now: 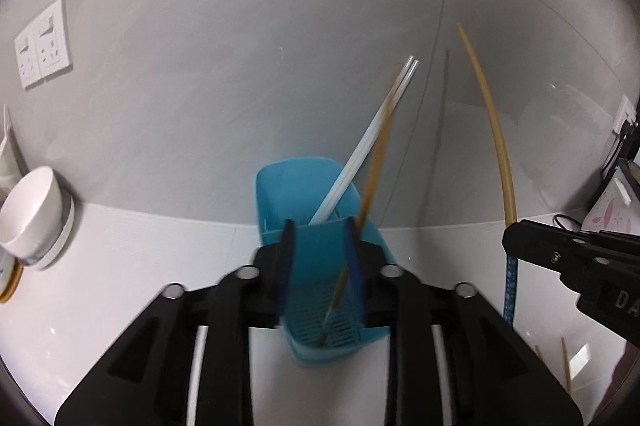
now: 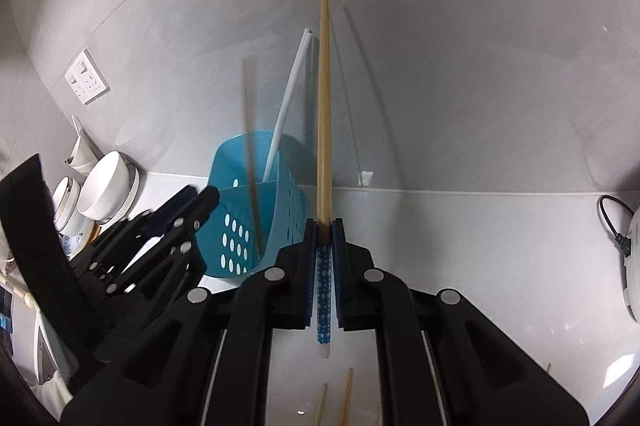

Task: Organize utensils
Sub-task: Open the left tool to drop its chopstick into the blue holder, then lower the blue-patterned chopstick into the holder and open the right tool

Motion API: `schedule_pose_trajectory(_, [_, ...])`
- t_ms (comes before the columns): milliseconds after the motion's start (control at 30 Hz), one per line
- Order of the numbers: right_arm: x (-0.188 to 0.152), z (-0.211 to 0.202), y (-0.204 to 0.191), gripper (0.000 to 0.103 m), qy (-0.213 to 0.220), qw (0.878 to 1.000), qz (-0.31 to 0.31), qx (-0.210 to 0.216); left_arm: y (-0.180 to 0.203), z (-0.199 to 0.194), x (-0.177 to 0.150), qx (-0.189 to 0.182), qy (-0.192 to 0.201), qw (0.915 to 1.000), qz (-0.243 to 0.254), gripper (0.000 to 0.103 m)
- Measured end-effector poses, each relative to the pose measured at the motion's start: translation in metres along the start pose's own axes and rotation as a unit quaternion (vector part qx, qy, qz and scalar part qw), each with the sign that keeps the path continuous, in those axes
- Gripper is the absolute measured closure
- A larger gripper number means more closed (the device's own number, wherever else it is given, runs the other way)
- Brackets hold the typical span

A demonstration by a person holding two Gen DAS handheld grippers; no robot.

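Above the blue holder point(image 1: 320, 266), the left claw point(image 1: 322, 246) hung released, its chopstick point(image 1: 372, 185) dropping in, while the right claw point(image 2: 325, 250), clenched on another chopstick point(image 2: 323, 105), needed to line up over the opening before letting go.

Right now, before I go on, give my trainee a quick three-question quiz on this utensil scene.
1. True or false: the right gripper is shut on the wooden chopstick with the blue dotted end.
2. What colour is the utensil holder?
3. Which utensils lean inside the holder at rest? A) white chopsticks B) spoons C) forks

Key
1. True.
2. Blue.
3. A. A blurred brown chopstick is also dropping in, past the left gripper's open jaws.
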State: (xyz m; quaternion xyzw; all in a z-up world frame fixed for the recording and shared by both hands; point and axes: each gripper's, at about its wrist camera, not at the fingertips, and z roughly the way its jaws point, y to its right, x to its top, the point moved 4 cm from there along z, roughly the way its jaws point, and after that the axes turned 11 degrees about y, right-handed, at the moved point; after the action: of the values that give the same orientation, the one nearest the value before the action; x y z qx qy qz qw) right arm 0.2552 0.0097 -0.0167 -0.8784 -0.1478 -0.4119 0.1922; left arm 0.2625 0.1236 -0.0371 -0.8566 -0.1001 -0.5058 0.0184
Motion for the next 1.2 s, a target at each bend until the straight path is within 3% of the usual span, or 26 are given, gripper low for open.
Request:
schedule_pose_trajectory(300, [0.011, -0.003, -0.020, 0.096, 0.026, 0.999, -0.004, 0.030, -0.014, -0.020, -0.007, 0.027, -0.043, 0.9986, -0.014, 0.023])
schedule_pose_trajectory(500, [0.021, 0.005, -0.045, 0.096, 0.057, 0.996, -0.007, 0.064, -0.045, -0.047, -0.017, 0.039, -0.050, 0.9977, -0.023, 0.006])
schedule_pose_trajectory(967, [0.012, 0.034, -0.067, 0.096, 0.104, 0.992, -0.025, 0.068, -0.078, -0.061, -0.025, 0.051, -0.065, 0.9954, -0.050, 0.006])
schedule_pose_trajectory(1200, [-0.004, 0.051, -0.070, 0.096, 0.086, 0.994, -0.029, 0.067, -0.089, -0.056, -0.025, 0.061, -0.063, 0.9946, -0.055, 0.006])
